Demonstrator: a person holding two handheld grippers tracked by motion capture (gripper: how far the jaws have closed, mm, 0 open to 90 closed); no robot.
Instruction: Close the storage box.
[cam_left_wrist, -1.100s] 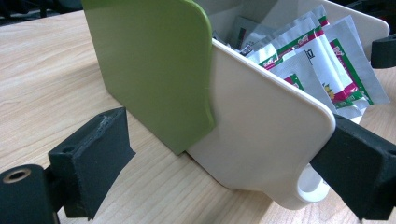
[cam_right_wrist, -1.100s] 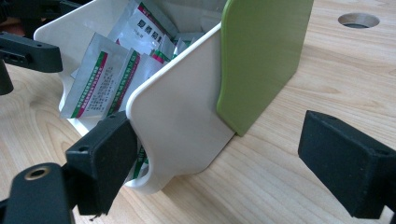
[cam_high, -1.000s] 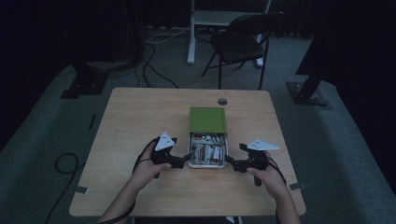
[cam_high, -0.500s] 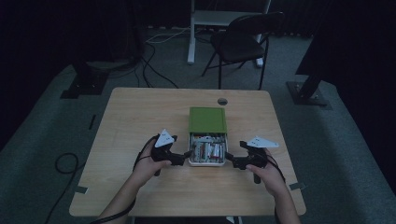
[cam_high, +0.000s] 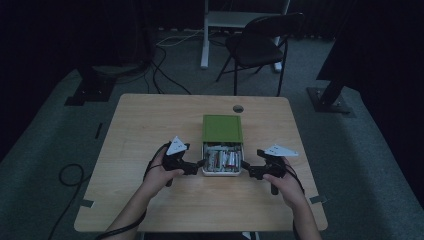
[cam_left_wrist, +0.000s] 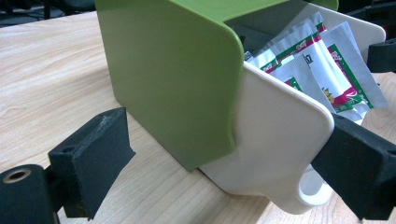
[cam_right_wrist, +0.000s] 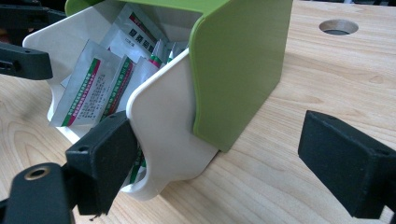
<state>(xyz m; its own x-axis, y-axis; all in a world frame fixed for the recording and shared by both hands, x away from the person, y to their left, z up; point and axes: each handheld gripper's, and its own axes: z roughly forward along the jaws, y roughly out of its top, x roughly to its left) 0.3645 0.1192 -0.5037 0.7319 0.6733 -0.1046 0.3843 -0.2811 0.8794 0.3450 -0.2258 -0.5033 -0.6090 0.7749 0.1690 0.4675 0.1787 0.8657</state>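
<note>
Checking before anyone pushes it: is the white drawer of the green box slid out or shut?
Slid out: the white drawer sticks past the green sleeve, its sachets exposed.

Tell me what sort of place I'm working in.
Probably a lab or studio recording bay: a lone wooden table on grey carpet, dark drapes around, camera-stand bases, loose floor cables and a folding chair.

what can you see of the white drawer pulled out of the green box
The white drawer looks like smooth cream plastic with rounded corners and a finger loop at its front. It stands slid partway out of the green box, toward the person, flat on the wooden table. Inside stand foil sachets printed in green and red. The left gripper and right gripper flank it, jaws open; one jaw of each sits right at a front corner.
</note>
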